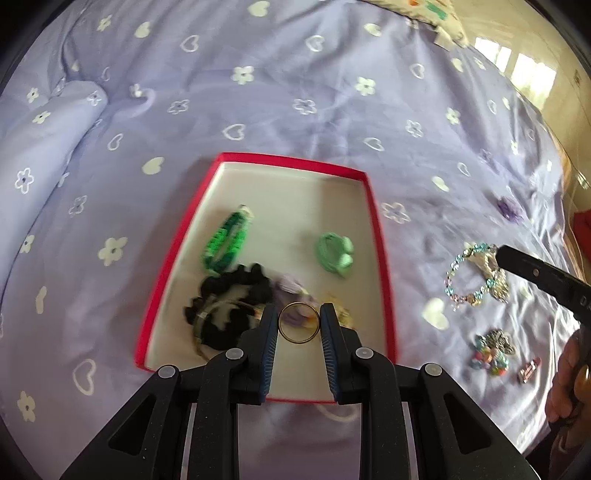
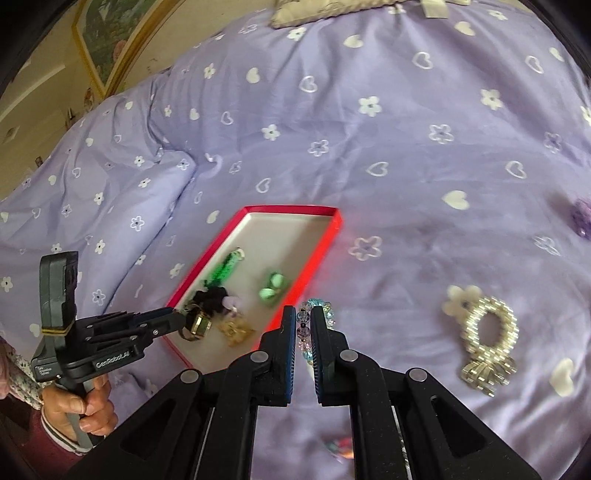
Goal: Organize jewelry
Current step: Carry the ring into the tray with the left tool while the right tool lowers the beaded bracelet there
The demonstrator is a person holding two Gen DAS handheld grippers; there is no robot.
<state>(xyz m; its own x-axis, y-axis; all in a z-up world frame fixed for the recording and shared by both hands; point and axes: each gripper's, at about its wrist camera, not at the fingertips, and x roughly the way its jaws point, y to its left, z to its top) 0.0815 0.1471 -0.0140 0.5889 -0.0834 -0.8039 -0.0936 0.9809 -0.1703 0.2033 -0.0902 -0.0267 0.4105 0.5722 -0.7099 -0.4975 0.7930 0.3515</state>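
A red-rimmed box (image 1: 380, 236) with a white floor lies on the bed and holds a green hair clip (image 1: 225, 236), a green hair tie (image 1: 334, 253), a black scrunchie (image 1: 229, 306) and a purple piece (image 1: 291, 291). My left gripper (image 1: 298, 325) is shut on a gold ring (image 1: 298, 338) above the box's near end; it also shows in the right wrist view (image 2: 184, 321). My right gripper (image 2: 303, 328) is closed around a crystal bead bracelet (image 2: 317, 308) beside the box (image 2: 295, 291). The same bracelet shows in the left wrist view (image 1: 469, 277).
A purple bedspread (image 1: 295, 92) with hearts and flowers covers everything. A silver beaded bracelet (image 2: 487, 339) lies to the right. Small colourful charms (image 1: 493, 354) and a purple flower (image 1: 511, 208) lie right of the box. A pillow (image 2: 332, 7) lies at the far edge.
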